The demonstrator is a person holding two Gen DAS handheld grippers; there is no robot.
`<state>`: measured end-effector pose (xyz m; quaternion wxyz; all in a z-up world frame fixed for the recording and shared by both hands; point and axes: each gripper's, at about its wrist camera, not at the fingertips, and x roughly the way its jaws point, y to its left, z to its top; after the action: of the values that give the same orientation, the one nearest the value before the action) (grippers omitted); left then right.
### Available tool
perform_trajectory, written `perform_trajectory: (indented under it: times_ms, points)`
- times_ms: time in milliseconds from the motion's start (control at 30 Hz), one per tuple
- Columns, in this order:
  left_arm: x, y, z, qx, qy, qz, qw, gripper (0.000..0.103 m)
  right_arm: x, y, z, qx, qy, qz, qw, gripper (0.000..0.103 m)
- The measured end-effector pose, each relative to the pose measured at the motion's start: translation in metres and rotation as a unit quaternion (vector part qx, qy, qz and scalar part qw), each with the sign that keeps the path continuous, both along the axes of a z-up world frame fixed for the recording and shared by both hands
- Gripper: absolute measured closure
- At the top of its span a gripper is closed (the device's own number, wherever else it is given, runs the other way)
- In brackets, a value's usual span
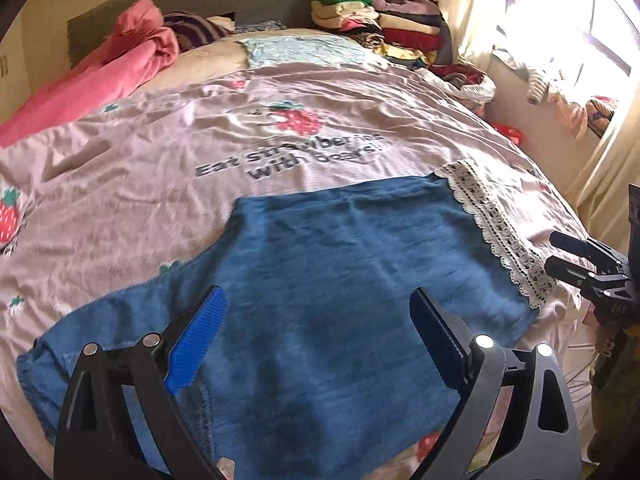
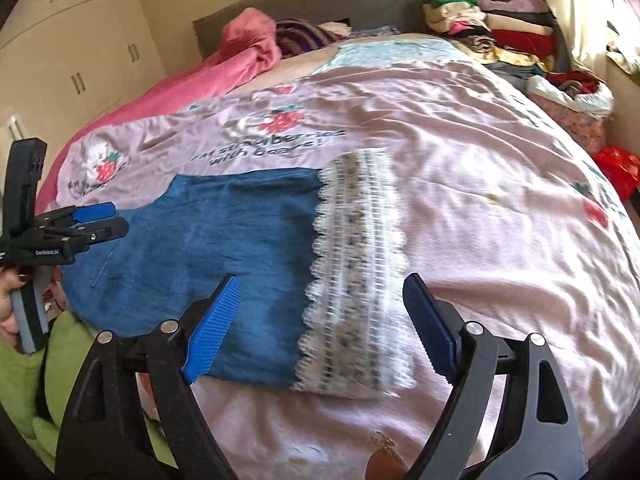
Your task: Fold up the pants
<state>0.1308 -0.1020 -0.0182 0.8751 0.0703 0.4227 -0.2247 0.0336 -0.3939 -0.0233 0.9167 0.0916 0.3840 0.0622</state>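
Blue denim pants (image 1: pixel 320 280) with a white lace hem (image 1: pixel 496 224) lie flat on the pink bedsheet (image 1: pixel 160 168). My left gripper (image 1: pixel 316 332) is open and empty, hovering over the waist end of the pants. My right gripper (image 2: pixel 320 320) is open and empty above the lace hem (image 2: pixel 356 280) and the blue leg (image 2: pixel 224 240). The right gripper also shows at the right edge of the left wrist view (image 1: pixel 568 256). The left gripper shows at the left edge of the right wrist view (image 2: pixel 104 220), over the pants' far end.
A pink quilt (image 1: pixel 104 76) lies along the bed's left side. Stacked folded clothes (image 1: pixel 376 16) sit by the grey headboard (image 1: pixel 200 4). More clothes pile by the window (image 1: pixel 568 96). A green cloth (image 2: pixel 24 360) is at the near left. Wardrobes (image 2: pixel 72 40) stand behind.
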Motion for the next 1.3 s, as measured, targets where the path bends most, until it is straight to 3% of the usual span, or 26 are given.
perform_trajectory:
  times_ms: [600, 900, 1067, 1233, 1300]
  points:
    - [0.04, -0.084, -0.018, 0.037, 0.02, -0.069, 0.9967, 0.011, 0.001, -0.011, -0.033, 0.033, 0.035, 0.001, 0.999, 0.026]
    - [0.066, -0.126, -0.027, 0.05, 0.006, -0.123, 0.9911, 0.011, 0.006, -0.01, -0.044, 0.056, 0.038, 0.009, 0.998, 0.026]
    - [0.09, -0.14, -0.039, 0.061, 0.019, -0.147, 0.9871, 0.011, 0.012, -0.012, -0.046, 0.073, 0.035, 0.01, 0.997, 0.026]
    - [0.101, -0.151, -0.051, 0.058, 0.034, -0.178, 0.9817, 0.019, 0.017, -0.012, -0.052, 0.075, 0.037, 0.013, 0.996, 0.027]
    - [0.102, -0.153, -0.056, 0.043, 0.046, -0.182, 0.9812, 0.022, 0.018, -0.011, -0.052, 0.074, 0.036, 0.015, 0.996, 0.031]
